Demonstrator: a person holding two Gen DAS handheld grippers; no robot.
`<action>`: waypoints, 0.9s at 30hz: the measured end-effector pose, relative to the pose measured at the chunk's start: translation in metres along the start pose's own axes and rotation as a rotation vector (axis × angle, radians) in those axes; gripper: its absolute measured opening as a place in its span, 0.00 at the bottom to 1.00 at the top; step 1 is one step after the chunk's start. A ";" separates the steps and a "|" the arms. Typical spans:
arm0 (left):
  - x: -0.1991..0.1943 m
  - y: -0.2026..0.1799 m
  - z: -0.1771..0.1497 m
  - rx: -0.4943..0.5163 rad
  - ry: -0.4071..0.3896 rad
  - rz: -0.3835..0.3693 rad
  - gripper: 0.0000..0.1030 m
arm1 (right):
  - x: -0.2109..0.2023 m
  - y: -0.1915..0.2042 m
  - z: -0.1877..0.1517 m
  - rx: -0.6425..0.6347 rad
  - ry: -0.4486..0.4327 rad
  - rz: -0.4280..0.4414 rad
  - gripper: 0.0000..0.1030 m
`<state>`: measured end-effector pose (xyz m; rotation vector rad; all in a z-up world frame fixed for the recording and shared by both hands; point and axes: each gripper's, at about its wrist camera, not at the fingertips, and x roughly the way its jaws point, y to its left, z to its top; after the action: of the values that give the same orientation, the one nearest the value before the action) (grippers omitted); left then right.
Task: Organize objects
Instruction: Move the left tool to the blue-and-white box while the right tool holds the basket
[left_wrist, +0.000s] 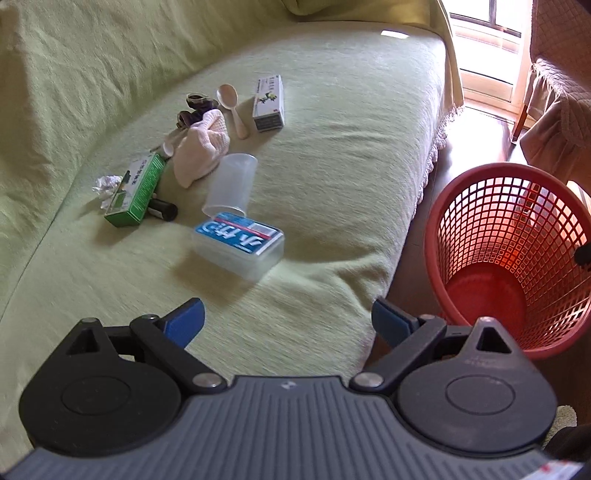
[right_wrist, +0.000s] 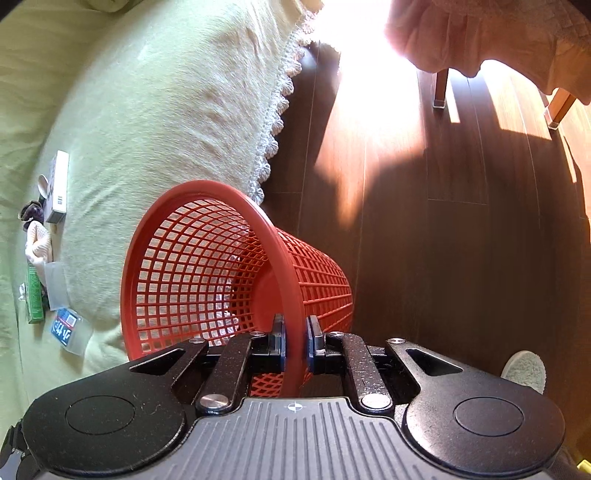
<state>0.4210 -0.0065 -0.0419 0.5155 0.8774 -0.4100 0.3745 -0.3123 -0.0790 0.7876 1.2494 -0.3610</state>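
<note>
Two thin blue fingers of the right gripper (right_wrist: 294, 345) pinch the rim of the light, stiff red plastic mesh basket (right_wrist: 207, 273) beside the green-covered sofa (left_wrist: 332, 147), while the left gripper (left_wrist: 288, 321) hovers spread and empty.

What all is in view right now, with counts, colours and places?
basket: 1, red mesh, on the floor beside the sofa, rim between the right jaws
clear box: 1, blue label, nearest on the sofa
plastic cup: 1, clear, lying behind the box
green carton: 1, left of cup
white carton: 1, farthest back
spoon: 1, pale pink, beside white carton
cloth: 1, cream, mid-sofa
crumpled paper: 1, white, far left
left gripper: open, over the sofa
right gripper: shut on basket rim
</note>
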 end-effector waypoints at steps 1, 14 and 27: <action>0.002 0.009 0.005 0.002 0.002 -0.009 0.93 | -0.003 0.010 0.001 0.002 -0.008 -0.010 0.07; 0.050 0.071 0.044 0.210 0.011 -0.159 0.94 | -0.016 0.090 -0.001 0.113 -0.081 -0.108 0.07; 0.104 0.079 0.067 0.264 0.095 -0.264 0.94 | -0.023 0.110 0.003 0.101 -0.090 -0.149 0.07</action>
<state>0.5649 0.0053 -0.0703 0.6688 0.9934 -0.7540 0.4404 -0.2423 -0.0208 0.7571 1.2161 -0.5781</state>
